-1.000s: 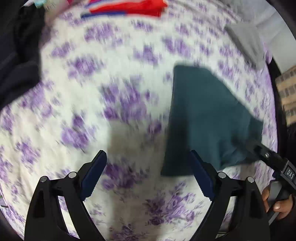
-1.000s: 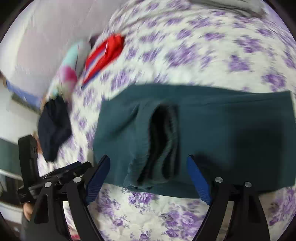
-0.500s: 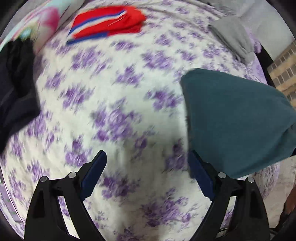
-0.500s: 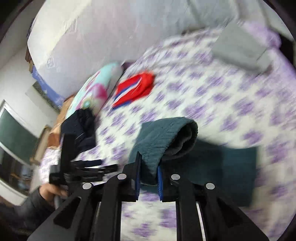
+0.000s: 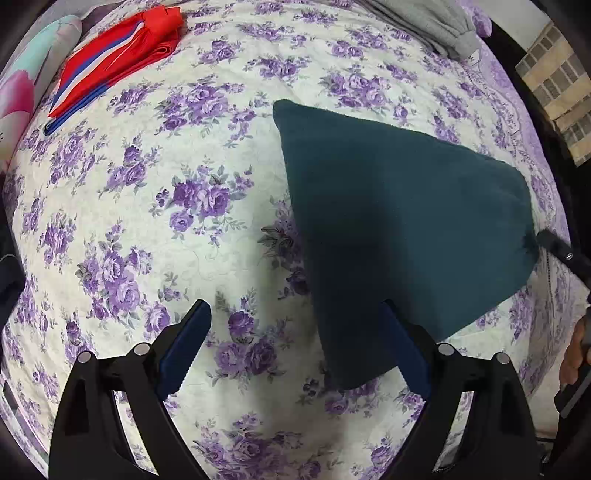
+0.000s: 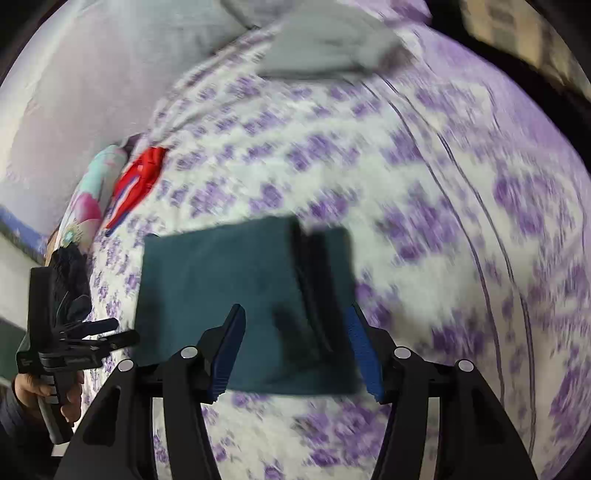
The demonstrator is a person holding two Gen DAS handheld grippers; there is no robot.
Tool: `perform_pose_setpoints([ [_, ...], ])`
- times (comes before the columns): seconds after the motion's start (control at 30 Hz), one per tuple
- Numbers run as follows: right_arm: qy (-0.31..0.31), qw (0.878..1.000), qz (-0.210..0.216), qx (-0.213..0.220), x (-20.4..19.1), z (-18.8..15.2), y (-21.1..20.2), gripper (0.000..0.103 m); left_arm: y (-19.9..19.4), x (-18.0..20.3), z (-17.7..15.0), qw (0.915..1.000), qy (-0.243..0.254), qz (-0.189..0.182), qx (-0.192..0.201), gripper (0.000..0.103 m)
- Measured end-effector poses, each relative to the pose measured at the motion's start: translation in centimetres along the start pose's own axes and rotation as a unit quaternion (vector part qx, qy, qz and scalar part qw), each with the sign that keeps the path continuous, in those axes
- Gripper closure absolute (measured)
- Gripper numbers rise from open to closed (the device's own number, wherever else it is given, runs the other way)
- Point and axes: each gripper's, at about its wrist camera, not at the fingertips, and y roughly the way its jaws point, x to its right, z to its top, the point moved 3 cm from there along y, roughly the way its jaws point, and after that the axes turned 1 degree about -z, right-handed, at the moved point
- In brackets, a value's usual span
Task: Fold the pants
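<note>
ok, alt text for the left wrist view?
Folded dark teal pants lie on a purple-flowered bedspread, just ahead of the open, empty left gripper. Folded red clothing and grey clothing lie at the far edge.

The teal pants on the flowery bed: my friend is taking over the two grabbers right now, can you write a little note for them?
Left gripper: open, nothing in it, above the flowery bedspread beside the pants.
Right gripper: jaws opening, pads off the cloth, holding nothing.
Teal pants: lying folded into a thick stack on the bed, layered edge showing in the right wrist view.
Also on the bed: red folded garment, grey garment.
Done: the fold looks laid down.
Left: probably neaten the edges, perhaps one more fold.
</note>
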Motion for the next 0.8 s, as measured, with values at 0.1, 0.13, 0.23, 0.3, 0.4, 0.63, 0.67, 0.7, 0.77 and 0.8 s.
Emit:
perform_pose_setpoints([
  [0.1,-0.005,1.000,0.000,-0.008,-0.6,0.6,1.6,0.047,0.7,0.4,0.3,0.9999,-0.014,-0.003,-0.009,0.014],
  [0.13,-0.007,1.000,-0.005,-0.016,-0.9,0.8,2.8,0.053,1.0,0.5,0.5,0.9997,-0.018,-0.007,-0.012,0.014],
  [0.23,-0.014,0.998,-0.033,-0.059,-0.7,1.0,5.9,0.075,1.3,1.3,1.3,0.9998,-0.015,-0.009,-0.008,0.014],
  [0.3,-0.015,0.999,-0.017,-0.047,-0.9,1.2,4.8,0.084,1.1,1.8,1.8,0.9999,-0.008,-0.004,-0.005,0.014],
  [0.4,-0.021,1.000,0.006,-0.002,-1.3,2.2,0.7,0.085,0.5,2.1,2.1,0.9998,-0.010,-0.015,0.005,0.014],
  [0.63,-0.001,0.995,-0.064,-0.073,2.5,0.9,3.3,0.036,1.9,2.9,2.4,0.9997,0.003,-0.015,-0.017,0.014],
  [0.67,0.020,0.997,-0.050,-0.058,2.7,1.0,2.8,0.036,2.1,3.0,2.5,0.9998,0.005,-0.007,-0.018,0.014],
  [0.7,0.032,0.998,-0.043,-0.043,2.6,1.1,2.2,0.036,2.1,3.0,2.6,0.9999,0.004,0.002,-0.016,0.014],
  [0.77,0.030,0.999,-0.036,0.017,1.6,1.9,0.3,0.036,1.7,3.0,2.9,1.0000,-0.003,0.000,-0.008,0.014],
  [0.8,0.023,0.999,-0.026,0.034,1.1,2.3,-0.2,0.038,1.2,3.1,3.2,1.0000,-0.007,-0.003,0.002,0.014],
])
